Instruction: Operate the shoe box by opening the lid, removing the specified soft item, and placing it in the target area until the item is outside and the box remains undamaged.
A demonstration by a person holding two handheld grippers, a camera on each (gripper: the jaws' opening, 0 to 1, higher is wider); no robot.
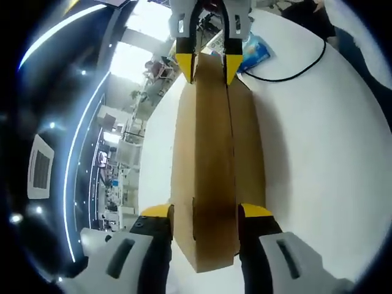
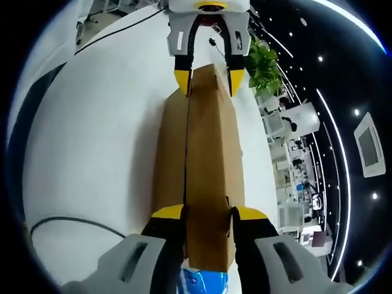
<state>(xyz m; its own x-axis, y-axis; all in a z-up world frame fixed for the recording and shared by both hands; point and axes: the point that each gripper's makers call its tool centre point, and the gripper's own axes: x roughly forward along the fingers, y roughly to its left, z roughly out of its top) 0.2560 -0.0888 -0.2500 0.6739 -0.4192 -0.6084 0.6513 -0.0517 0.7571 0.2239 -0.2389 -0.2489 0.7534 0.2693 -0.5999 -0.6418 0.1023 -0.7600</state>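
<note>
So the shoe box (image 1: 208, 165) sits on the white table (image 1: 318, 159), and both grippers are clamped on its opposite ends. In the left gripper view, the left gripper (image 1: 205, 214) has its yellow-tipped jaws narrowed onto the near end, 1 jaw on each side, pressing the cardboard. Same deal in the right gripper view: the right gripper (image 2: 207, 214) pinches its own end of the box. Each view also catches the other gripper biting the far end.

Looks to me like the grip is on the lid part, with the lower box showing off to 1 side, but I can't tell if it's lifted yet. The soft item isn't visible, presumably inside.

Handling-wise, I'd guess plain thin cardboard: light, stiff along the edges, easy to crush or crease in the middle. Holding the short ends near the corners seems the safe bet, with gentle squeeze. A blue packet (image 1: 256, 54) and a black cable (image 1: 294, 70) lie near 1 end.
</note>
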